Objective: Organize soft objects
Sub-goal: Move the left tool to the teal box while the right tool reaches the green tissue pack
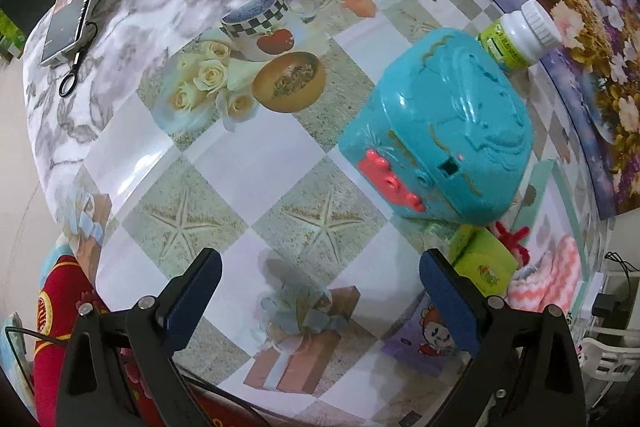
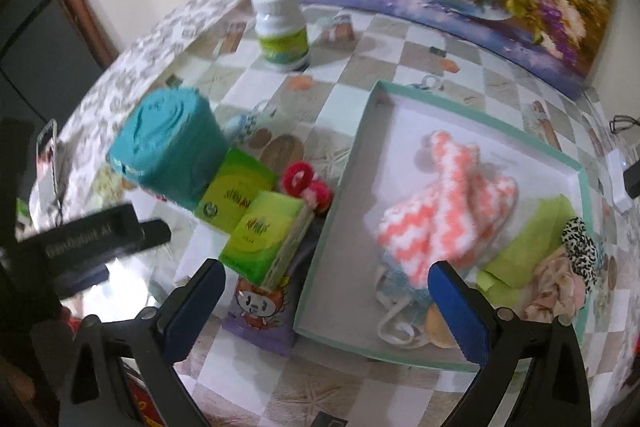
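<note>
- Two hand-held grippers hang over the counter [image 1: 224, 163], both with jaws spread wide and nothing between them: the left hand-held gripper [image 1: 320, 301] above bare checked cloth, the right hand-held gripper [image 2: 326, 301] over the near rim of the shallow tray [image 2: 340, 187].
- Inside the tray lie a pink-and-white knitted cloth [image 2: 436, 219], a green cloth [image 2: 528, 247] and a leopard-print scrunchie [image 2: 580, 243] toward its right wall.
- Outside, touching the tray's left wall, sits a red scrunchie [image 2: 298, 181] beside two green packets [image 2: 264, 239].
- It looks light, limp and springy; a pinch across its ring should hold.
- Room is tight there: the teal box [image 2: 172, 147] and packets crowd it, so coming from above seems safest.
</note>
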Motion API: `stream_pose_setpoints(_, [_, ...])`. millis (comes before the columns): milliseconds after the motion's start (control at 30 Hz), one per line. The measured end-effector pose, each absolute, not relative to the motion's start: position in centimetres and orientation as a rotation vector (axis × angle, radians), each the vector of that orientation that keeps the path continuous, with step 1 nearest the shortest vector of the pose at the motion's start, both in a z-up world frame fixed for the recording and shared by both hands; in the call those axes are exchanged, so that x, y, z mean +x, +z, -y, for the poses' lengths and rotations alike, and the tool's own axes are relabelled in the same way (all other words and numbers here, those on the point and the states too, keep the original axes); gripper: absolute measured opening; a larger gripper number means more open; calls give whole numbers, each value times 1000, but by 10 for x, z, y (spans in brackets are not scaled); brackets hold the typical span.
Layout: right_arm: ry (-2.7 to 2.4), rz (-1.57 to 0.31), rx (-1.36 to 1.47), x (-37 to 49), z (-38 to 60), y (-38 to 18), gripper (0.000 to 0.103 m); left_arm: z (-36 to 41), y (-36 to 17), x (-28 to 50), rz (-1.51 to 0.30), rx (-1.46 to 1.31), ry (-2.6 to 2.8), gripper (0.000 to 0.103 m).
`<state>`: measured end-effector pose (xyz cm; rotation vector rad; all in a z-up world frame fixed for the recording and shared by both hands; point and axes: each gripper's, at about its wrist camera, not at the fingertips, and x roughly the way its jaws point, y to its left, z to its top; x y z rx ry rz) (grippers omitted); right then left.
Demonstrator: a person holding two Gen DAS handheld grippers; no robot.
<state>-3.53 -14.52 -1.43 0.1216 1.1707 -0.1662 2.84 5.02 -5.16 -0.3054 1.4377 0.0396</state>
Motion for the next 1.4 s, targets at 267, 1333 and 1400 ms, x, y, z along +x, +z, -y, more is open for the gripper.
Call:
stream_pose_setpoints(267, [-149,-1170,62,-27,132,-22,95,-48,-52,42,-1450,-307,36,99])
stream_pose_setpoints(1333, [-84,-1193,-183,-7,86,-50,77,-90,-57,62,-1466,-392,94,99])
stream_pose_setpoints(1400, [-87,-1201,-195,-5,85,-54,73,-90,-58,61,-1468,-398,98,99])
